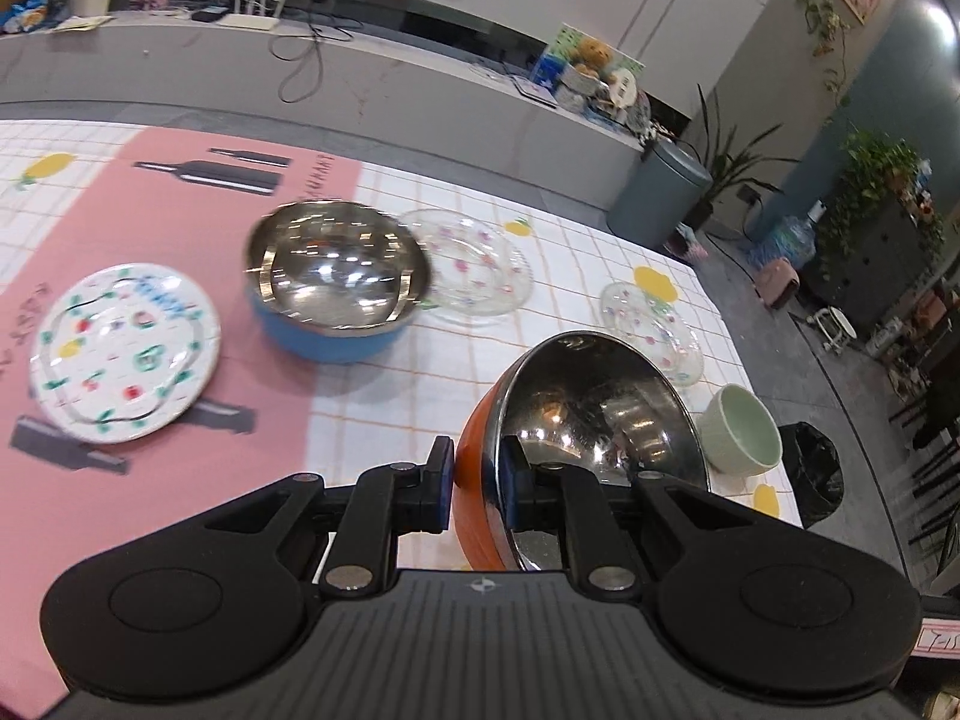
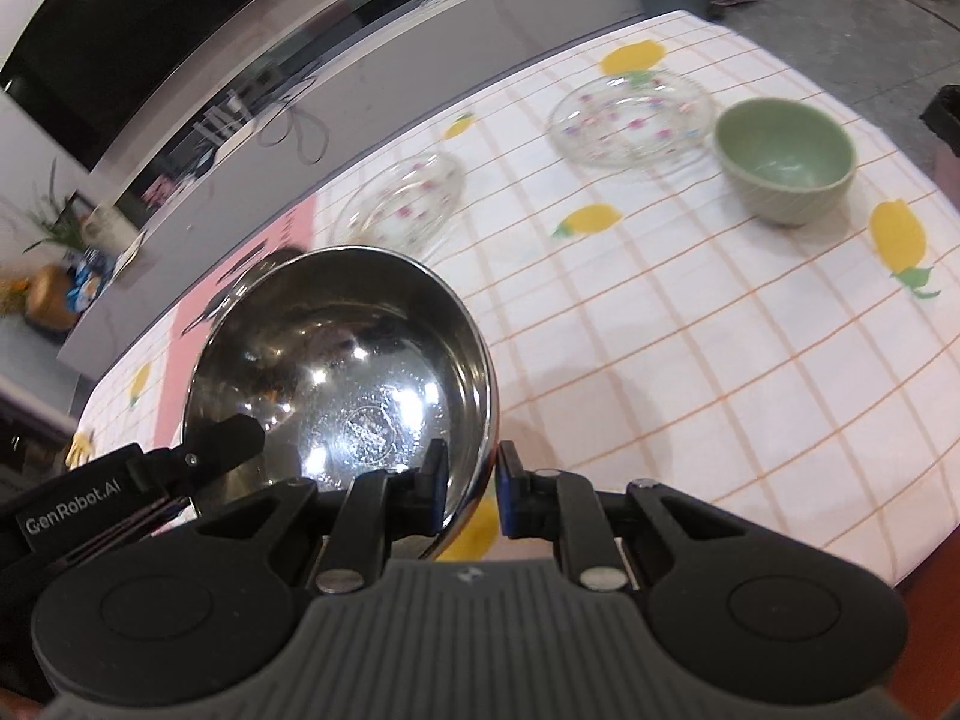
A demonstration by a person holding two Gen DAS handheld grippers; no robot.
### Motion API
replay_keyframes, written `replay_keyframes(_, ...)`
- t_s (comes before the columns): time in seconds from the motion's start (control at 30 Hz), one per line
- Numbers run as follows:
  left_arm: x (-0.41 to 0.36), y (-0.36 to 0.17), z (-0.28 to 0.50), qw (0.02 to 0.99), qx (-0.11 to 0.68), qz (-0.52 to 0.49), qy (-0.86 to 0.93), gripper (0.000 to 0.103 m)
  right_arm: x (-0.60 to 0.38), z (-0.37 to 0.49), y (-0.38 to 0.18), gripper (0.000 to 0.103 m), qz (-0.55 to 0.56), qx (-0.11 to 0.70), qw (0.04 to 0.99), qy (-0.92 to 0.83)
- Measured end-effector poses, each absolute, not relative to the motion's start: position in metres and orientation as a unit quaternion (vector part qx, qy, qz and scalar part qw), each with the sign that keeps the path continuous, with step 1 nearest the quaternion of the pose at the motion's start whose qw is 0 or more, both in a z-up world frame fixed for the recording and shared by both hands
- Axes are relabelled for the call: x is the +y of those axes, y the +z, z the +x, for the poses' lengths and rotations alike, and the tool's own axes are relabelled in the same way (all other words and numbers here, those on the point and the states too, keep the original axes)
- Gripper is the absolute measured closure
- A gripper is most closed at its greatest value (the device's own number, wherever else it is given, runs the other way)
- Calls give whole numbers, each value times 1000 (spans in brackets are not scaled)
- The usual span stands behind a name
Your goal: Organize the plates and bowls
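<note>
My left gripper (image 1: 477, 480) is shut on the rim of an orange bowl (image 1: 480, 456) with a steel inside, held tilted above the table. My right gripper (image 2: 471, 480) is shut on the rim of a steel-lined bowl (image 2: 342, 360), also lifted; the left gripper shows at its left edge. A blue steel-lined bowl (image 1: 336, 288) stands mid-table in the left wrist view. A painted white plate (image 1: 126, 354) lies on the pink mat. Two clear glass plates (image 1: 474, 264) (image 1: 654, 324) lie beyond, also visible in the right wrist view (image 2: 402, 204) (image 2: 630, 117). A green bowl (image 1: 741, 438) (image 2: 786, 156) stands near the table's right edge.
The table has a checked lemon-print cloth (image 2: 690, 330) and a pink mat (image 1: 180, 222). A grey counter (image 1: 300, 72) with cables and boxes runs behind. A grey bin (image 1: 660, 192), plants and a black basket (image 1: 816, 474) stand on the floor right of the table.
</note>
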State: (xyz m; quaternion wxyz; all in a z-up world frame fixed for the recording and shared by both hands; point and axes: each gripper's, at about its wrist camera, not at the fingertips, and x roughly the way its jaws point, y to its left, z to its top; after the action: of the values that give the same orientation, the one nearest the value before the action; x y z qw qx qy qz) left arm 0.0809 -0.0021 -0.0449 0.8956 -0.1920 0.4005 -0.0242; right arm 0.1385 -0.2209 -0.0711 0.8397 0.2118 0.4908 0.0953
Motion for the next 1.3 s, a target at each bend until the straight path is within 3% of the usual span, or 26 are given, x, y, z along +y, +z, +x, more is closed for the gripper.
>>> replay_keyframes(0.53,70,-74,29,861,451,-229,49,86,-145,121,-93,88,155,561,794,176)
replay_keyframes(1.3,83,-107,38,841,477,-235,94,90,-130,138,-118,87,165,577,782,169)
